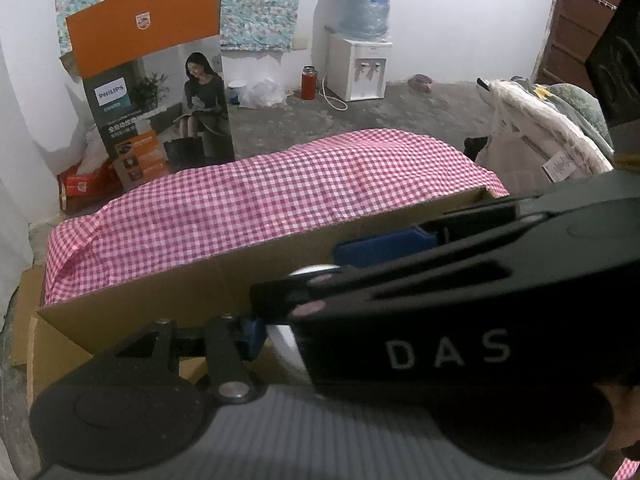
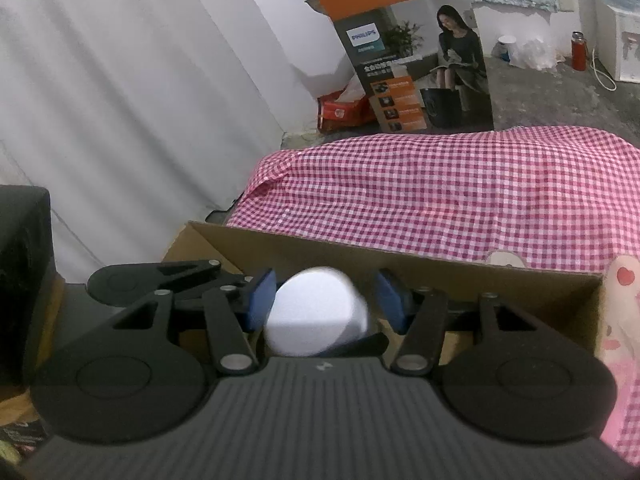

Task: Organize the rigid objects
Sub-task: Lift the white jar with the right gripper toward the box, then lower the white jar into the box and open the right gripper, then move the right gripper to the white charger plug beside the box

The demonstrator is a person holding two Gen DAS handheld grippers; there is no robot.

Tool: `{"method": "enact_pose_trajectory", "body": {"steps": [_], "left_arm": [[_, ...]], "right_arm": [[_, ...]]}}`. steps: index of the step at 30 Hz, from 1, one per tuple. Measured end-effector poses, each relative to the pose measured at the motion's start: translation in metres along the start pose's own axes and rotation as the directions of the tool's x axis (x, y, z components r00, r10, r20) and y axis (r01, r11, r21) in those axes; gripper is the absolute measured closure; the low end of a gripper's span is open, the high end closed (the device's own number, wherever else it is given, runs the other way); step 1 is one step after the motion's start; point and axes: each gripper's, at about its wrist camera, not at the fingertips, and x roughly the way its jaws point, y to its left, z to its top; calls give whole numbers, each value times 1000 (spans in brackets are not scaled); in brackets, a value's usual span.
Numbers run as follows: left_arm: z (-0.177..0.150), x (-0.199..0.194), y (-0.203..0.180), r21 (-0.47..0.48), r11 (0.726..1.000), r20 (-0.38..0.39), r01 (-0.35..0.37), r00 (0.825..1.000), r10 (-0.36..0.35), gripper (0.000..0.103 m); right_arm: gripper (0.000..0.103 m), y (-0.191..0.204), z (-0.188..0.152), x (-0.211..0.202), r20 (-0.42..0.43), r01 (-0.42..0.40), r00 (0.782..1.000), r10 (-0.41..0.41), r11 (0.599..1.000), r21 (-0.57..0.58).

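Note:
In the right wrist view a white rounded object (image 2: 316,312), blurred, sits between the blue pads of my right gripper (image 2: 326,300), inside an open cardboard box (image 2: 440,268). The pads stand apart; the left pad (image 2: 260,300) is near or touching it, the right pad (image 2: 390,300) is clear of it. In the left wrist view the right gripper's black body marked DAS (image 1: 448,320) crosses in front and hides most of my left gripper; only the left gripper's left blue pad (image 1: 252,336) shows, above the same box (image 1: 200,280). A sliver of the white object (image 1: 316,270) shows there.
The box rests on a pink checked cloth (image 2: 460,192) over a table. A tall Philips carton (image 2: 416,60) stands behind on the floor. A water dispenser (image 1: 360,68) and red flask (image 1: 308,82) stand by the far wall. A pile of bags (image 1: 540,132) lies right.

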Motion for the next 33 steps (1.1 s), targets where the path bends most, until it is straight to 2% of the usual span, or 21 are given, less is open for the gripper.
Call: {"method": "enact_pose_trajectory", "body": {"steps": [2, 7, 13, 18, 24, 27, 30, 33], "left_arm": [[-1, -2, -1, 2, 1000, -4, 3, 1000, -3, 43], [-2, -12, -8, 25, 1000, 1, 9, 1000, -9, 19], [-4, -37, -15, 50, 999, 23, 9, 1000, -10, 11], [-12, -66, -15, 52, 999, 40, 8, 999, -10, 11], [-33, -119, -7, 32, 999, 104, 19, 994, -22, 9], [-53, -148, -5, 29, 999, 146, 35, 989, -39, 4], [-80, -175, -6, 32, 998, 178, 52, 982, -57, 3], [-110, -193, -12, 34, 997, 193, 76, 978, -81, 2]], "right_arm": [[48, -1, -1, -1, 1, 0, 1000, 0, 1000, -4], [45, 5, -3, -9, 11, 14, 1000, -14, 1000, -17], [37, 14, -10, -43, 85, 8, 996, -6, 1000, -24], [32, 23, -29, -99, 172, -12, 985, 11, 1000, 4], [28, 35, -76, -176, 276, -44, 961, 32, 998, 38], [26, 42, -110, -208, 324, -75, 944, 56, 996, 47], [24, 48, -147, -227, 344, -106, 936, 77, 992, 68], [24, 53, -181, -229, 334, -135, 938, 92, 985, 108]]}}
